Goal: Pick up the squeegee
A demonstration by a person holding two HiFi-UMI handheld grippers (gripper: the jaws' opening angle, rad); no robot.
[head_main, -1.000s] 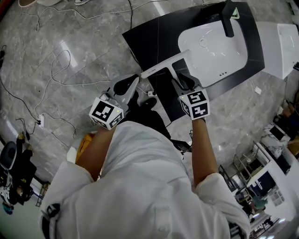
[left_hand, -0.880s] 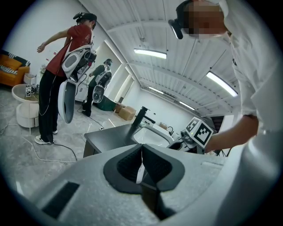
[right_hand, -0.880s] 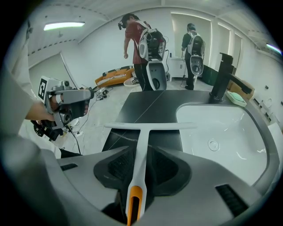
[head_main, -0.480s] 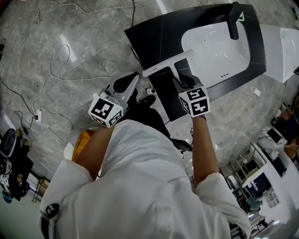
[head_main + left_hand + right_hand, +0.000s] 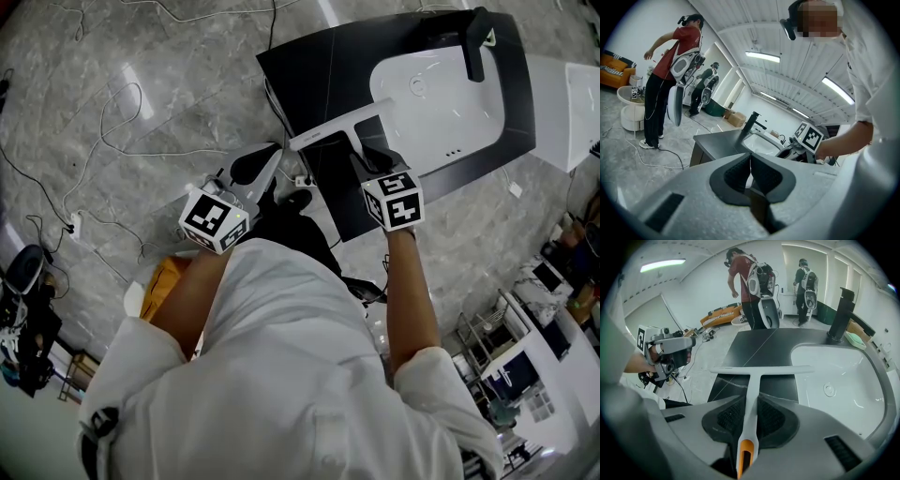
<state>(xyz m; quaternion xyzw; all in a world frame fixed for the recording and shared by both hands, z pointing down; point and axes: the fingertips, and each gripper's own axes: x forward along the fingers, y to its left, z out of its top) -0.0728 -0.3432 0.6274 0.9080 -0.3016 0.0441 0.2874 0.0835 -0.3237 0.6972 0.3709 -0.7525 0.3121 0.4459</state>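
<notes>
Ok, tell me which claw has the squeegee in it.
The right claw: its jaws have just been closing on the handle of the white squeegee. The left claw is shut, empty.

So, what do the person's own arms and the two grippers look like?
The left gripper and the right gripper both have light grey bodies with black textured pads inside the tongs. Each carries a white cube with black square markers. The person wears a white short-sleeved top.
</notes>
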